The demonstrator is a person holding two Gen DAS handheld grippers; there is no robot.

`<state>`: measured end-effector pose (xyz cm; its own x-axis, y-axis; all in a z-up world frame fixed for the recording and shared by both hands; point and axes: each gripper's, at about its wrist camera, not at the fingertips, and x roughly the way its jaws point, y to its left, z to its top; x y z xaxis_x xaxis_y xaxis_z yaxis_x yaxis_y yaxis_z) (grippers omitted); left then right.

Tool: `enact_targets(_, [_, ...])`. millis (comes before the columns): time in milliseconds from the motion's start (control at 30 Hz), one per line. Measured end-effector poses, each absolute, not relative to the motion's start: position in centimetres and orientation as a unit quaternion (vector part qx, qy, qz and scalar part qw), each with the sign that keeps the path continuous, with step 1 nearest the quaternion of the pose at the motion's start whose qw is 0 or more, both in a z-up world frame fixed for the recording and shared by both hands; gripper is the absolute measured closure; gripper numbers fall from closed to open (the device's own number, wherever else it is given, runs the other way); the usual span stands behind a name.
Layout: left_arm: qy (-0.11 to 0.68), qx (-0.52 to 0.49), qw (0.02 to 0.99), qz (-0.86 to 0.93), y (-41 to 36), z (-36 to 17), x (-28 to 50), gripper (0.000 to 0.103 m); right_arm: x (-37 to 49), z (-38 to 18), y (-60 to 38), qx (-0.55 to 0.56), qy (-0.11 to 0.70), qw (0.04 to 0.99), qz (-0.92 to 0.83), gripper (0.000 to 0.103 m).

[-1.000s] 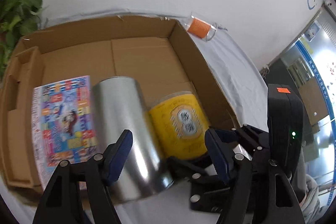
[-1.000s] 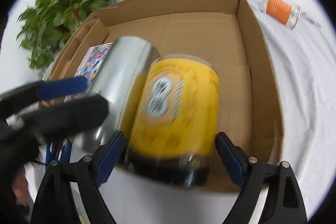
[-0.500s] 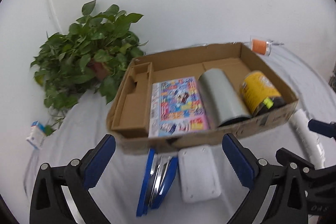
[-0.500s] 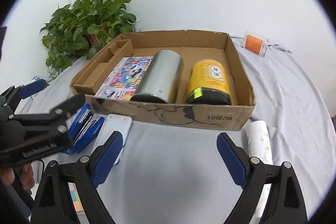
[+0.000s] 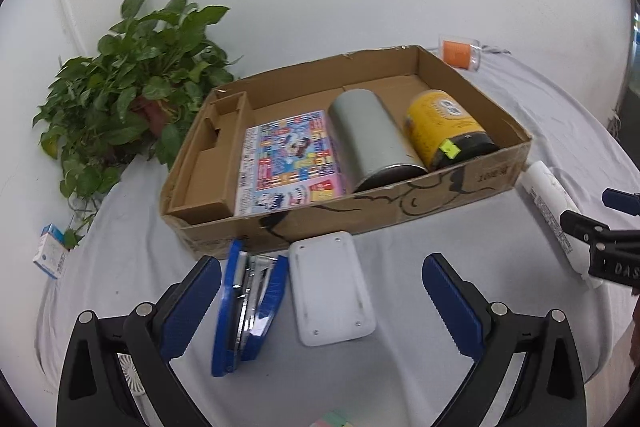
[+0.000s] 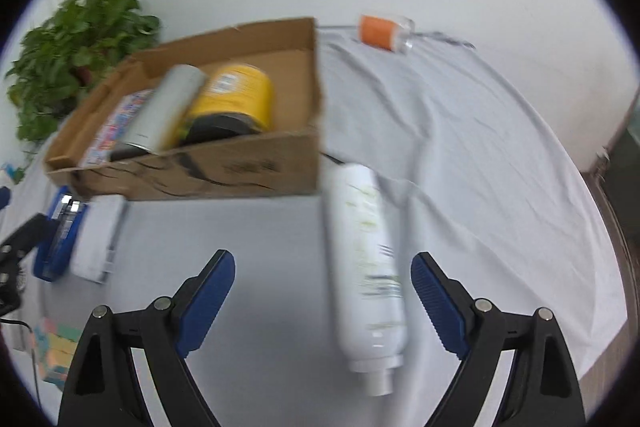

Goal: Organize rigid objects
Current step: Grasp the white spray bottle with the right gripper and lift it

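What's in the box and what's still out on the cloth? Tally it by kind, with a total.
In box:
Cans: 2, silver, yellow
Booklet: 1
On cloth:
Stapler: 1
White block: 1
White bottle: 1
Orange jar: 1
Small carton: 1
Total: 8

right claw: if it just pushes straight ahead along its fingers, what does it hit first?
Most likely the white bottle, lying on the cloth right of centre between the open right claw fingers. The cardboard box sits further ahead to the left. Depth is uncertain, so it might pass above the bottle.
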<state>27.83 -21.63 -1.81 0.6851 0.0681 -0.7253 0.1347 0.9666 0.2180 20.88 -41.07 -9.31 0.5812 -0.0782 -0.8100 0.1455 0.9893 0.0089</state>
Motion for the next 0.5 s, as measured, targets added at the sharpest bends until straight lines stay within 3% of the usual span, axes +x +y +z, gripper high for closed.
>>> enact_targets(67, [0.402, 0.137, 0.905, -0.032, -22.9, -2.2, 28.1, 0.002, 20.8, -10.4, -42.1, 0.032, 0.464, 0.882, -0.074, 0.018])
enact_targets(133, [0.406, 0.146, 0.901, -0.044, -23.7, -2.5, 28.4, 0.002, 20.9, -11.9, -42.6, 0.036, 0.482, 0.873, -0.071, 0.033])
enact_targets(200, [0.413, 0.154, 0.896, -0.054, -24.8, -3.0, 28.6, 0.002, 21.2, -13.4, -42.2, 0.031, 0.503, 0.862, -0.055, 0.057])
enact_targets(367, [0.429, 0.164, 0.885, -0.078, -26.7, -3.9, 29.2, 0.002, 20.4, -14.3, -40.5, 0.002, 0.491, 0.871, -0.018, 0.059])
enact_targets(500, [0.439, 0.159, 0.877, -0.111, -27.6, -4.2, 30.3, 0.002, 18.6, -14.3, -37.7, -0.04, 0.478, 0.867, 0.132, 0.059])
